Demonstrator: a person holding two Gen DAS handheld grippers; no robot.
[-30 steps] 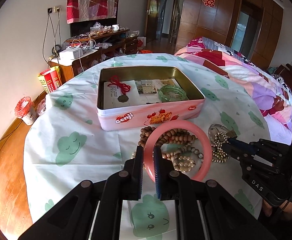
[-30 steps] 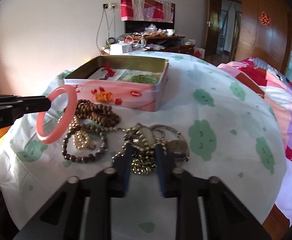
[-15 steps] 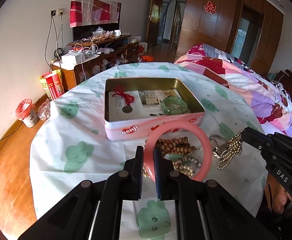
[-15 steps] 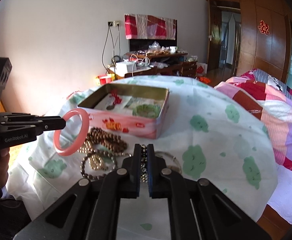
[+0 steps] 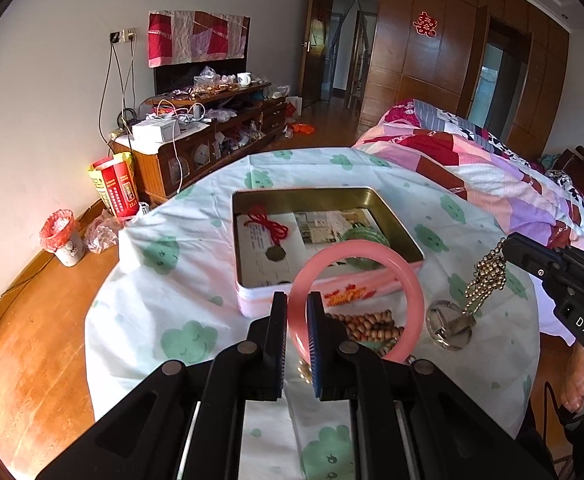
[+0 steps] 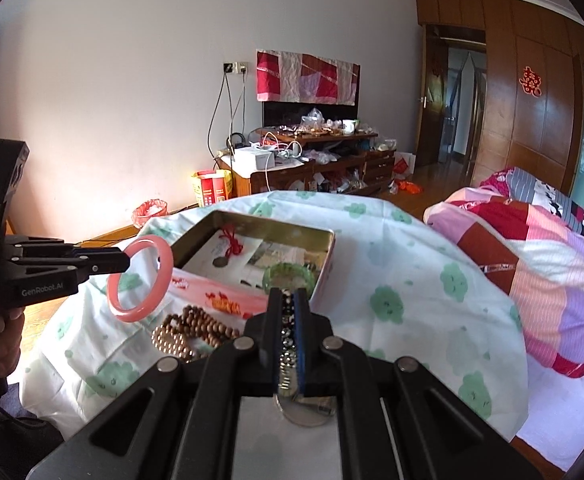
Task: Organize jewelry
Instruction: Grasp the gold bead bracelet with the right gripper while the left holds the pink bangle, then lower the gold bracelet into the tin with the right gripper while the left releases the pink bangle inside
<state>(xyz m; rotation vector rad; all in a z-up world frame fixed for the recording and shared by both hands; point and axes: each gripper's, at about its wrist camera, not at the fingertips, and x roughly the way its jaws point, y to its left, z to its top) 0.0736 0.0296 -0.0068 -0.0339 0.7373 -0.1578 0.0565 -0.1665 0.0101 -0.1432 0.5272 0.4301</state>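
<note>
My left gripper [image 5: 296, 305] is shut on a pink bangle [image 5: 403, 272] and holds it in the air in front of the open pink tin [image 5: 395, 220]; the bangle also shows in the right wrist view [image 6: 160, 276]. My right gripper [image 6: 290, 300] is shut on a gold bead chain [image 5: 485, 276] that hangs with a round silver pendant [image 5: 449, 326] above the table. The tin [image 6: 323, 268] holds a green bangle [image 6: 288, 274], a red cord with a coin [image 5: 270, 228] and papers. Brown bead strands [image 6: 196, 326] lie on the cloth in front of the tin.
The round table has a white cloth with green clouds [image 5: 188, 248]. A bed with a patchwork quilt [image 6: 531, 264] stands to the right. A cluttered wooden cabinet [image 5: 196, 136], a red box and a small bin [image 5: 62, 236] stand by the far wall.
Both grippers have risen from the table. The right gripper closed on the bead chain and lifted it with its pendant. The left gripper carried the pink bangle up towards the tin.
</note>
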